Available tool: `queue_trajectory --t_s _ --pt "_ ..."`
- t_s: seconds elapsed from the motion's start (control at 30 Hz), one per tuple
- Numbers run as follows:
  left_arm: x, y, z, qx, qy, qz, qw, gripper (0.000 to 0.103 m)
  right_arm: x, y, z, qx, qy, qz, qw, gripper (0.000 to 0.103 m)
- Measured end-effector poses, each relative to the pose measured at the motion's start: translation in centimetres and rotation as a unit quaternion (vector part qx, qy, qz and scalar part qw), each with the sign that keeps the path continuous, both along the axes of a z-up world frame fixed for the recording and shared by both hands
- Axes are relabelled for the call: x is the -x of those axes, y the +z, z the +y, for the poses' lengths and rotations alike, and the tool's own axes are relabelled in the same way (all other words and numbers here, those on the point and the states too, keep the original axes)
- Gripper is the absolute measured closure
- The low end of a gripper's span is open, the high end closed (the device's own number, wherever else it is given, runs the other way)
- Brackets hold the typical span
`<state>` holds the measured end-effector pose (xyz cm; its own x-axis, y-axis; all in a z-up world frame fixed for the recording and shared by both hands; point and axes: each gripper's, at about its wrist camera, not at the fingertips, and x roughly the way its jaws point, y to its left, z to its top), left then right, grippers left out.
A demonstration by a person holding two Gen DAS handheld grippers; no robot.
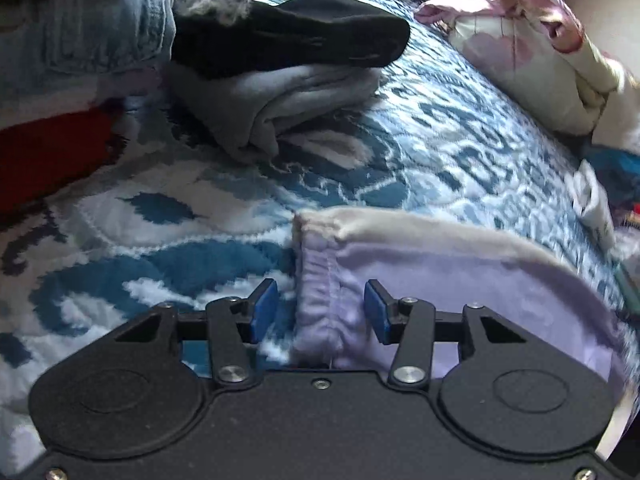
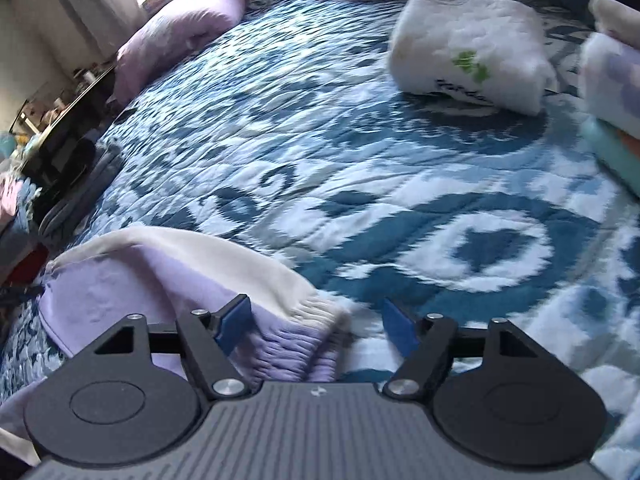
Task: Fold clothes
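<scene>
From the left wrist camera, the left gripper [image 1: 321,310] has its two blue fingers [image 1: 264,309] spread, straddling the gathered corner of one lilac garment [image 1: 440,280] with a cream band along its far edge. The garment lies on the near part of the blue-and-white patterned bedspread [image 1: 440,128], and neither pad visibly presses the cloth. Toward the far left corner of the bed sits one stack: a black folded piece [image 1: 304,36] on a grey folded piece [image 1: 288,100]. Beside it, at the left edge, lie folded jeans [image 1: 80,28] above something red [image 1: 52,152]. One floral pillow [image 1: 528,52] lies at the far right. No writing can be read here.

From the right wrist camera, the right gripper [image 2: 316,330] also has its fingers [image 2: 234,324] spread, the garment's other ribbed corner [image 2: 296,344] lying between them, nearer the left finger. One white folded bundle [image 2: 468,52] rests near the far right edge of the bedspread [image 2: 320,120], bearing a green mark and dark lettering too blurred to read. One lilac pillow [image 2: 180,28] lies at the far left corner.
</scene>
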<state>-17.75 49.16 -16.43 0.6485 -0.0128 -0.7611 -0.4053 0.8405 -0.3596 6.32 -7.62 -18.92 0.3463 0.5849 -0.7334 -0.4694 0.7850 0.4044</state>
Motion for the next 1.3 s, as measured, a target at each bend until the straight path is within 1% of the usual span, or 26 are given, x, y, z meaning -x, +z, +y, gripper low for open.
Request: queue_trajectory --t_s 0.03,0.07,0.13,0.17,0.2,0.3,0.33,0.43,0.47,0.5,0.53,0.57,0.6,0.63,0.67,0.7,0.77,0.8,0.83,0.93,1.0,1.1,1.3 --pt "-0.2 0.0 -0.1 -0.004 0.002 0.0 1.0 0.082 0.0 0.0 0.4 -0.002 0.007 -0.001 1.0 0.067" --pt "-0.4 -0.1 -0.2 -0.009 0.004 0.001 1.0 0.086 0.1 0.2 0.7 0.0 0.013 -0.009 1.0 0.074" --pt "-0.7 0.2 -0.7 -0.025 0.002 0.001 0.9997 0.09 0.4 0.6 1.3 0.007 0.022 -0.031 0.999 0.076" --pt "-0.7 0.8 -0.8 -0.031 0.0 -0.009 0.9995 0.093 0.4 1.0 1.4 0.012 0.018 -0.045 0.999 0.076" --pt "-0.6 1.5 -0.9 -0.037 -0.003 -0.021 0.9991 0.093 0.5 1.4 1.5 0.017 0.012 -0.061 0.998 0.077" --pt "-0.4 3.7 -0.1 -0.021 0.001 -0.063 0.9978 0.093 -0.2 2.9 0.4 -0.005 -0.02 -0.086 0.996 0.078" --pt "-0.6 4.3 0.2 -0.02 0.002 -0.071 0.9972 0.093 -0.5 3.4 0.1 -0.013 -0.032 -0.094 0.995 0.078" --pt "-1.6 4.7 1.0 -0.014 0.009 -0.077 0.9969 0.093 -1.3 4.9 -1.1 -0.038 -0.065 -0.117 0.99 0.078" --pt "-2.0 4.8 1.2 -0.013 0.011 -0.079 0.9967 0.093 -1.5 5.4 -1.5 -0.046 -0.076 -0.125 0.988 0.078" --pt "-2.7 4.3 1.3 -0.012 0.014 -0.073 0.9972 0.091 -1.9 5.5 -1.6 -0.047 -0.082 -0.13 0.987 0.078" --pt "-3.4 3.2 1.2 -0.029 0.019 -0.043 0.9985 0.08 -2.2 5.3 -1.6 -0.045 -0.086 -0.133 0.986 0.077" --pt "-4.1 2.1 1.0 -0.049 0.024 -0.01 0.9985 0.065 -2.6 4.7 -1.0 -0.019 -0.091 -0.135 0.987 0.076" --pt "-4.8 1.0 0.9 -0.069 0.029 0.022 0.997 0.063 -3.0 4.0 -0.3 0.015 -0.096 -0.136 0.986 0.073" --pt "-4.7 0.5 0.4 -0.096 0.03 0.035 0.9943 0.059 -3.4 3.0 0.5 0.055 -0.097 -0.132 0.985 0.072" --pt "-3.9 0.8 0.1 -0.097 0.029 0.027 0.9945 0.059 -3.7 2.0 1.4 0.098 -0.096 -0.124 0.983 0.071" --pt "-3.1 1.2 -0.2 -0.094 0.029 0.016 0.995 0.059 -3.7 1.6 1.6 0.116 -0.099 -0.123 0.981 0.07" --pt "-1.2 2.0 -0.9 -0.093 0.025 0.0 0.9953 0.059 -3.1 2.2 0.8 0.09 -0.095 -0.122 0.984 0.061" --pt "-0.1 2.4 -1.2 -0.092 0.021 -0.002 0.9955 0.059 -2.7 2.7 0.3 0.079 -0.092 -0.121 0.985 0.05" --pt "1.2 2.8 -1.8 -0.088 0.017 -0.001 0.996 0.059 -2.3 3.1 -0.2 0.069 -0.088 -0.12 0.987 0.045" --pt "5.1 4.0 -3.4 -0.069 0.011 -0.001 0.9975 0.059 -0.7 4.2 -1.4 0.06 -0.061 -0.101 0.991 0.045" --pt "7.7 4.5 -4.5 -0.053 0.014 -0.005 0.9985 0.057 0.4 4.2 -1.7 0.062 -0.05 -0.099 0.992 0.045" --pt "12.4 4.7 -5.9 -0.017 0.026 -0.009 0.9995 0.056 2.1 4.1 -2.0 0.065 -0.036 -0.098 0.992 0.049" --pt "18.4 4.3 -9.2 0.029 0.04 -0.008 0.9987 0.056 5.4 3.9 -2.6 0.07 -0.006 -0.097 0.993 0.054"
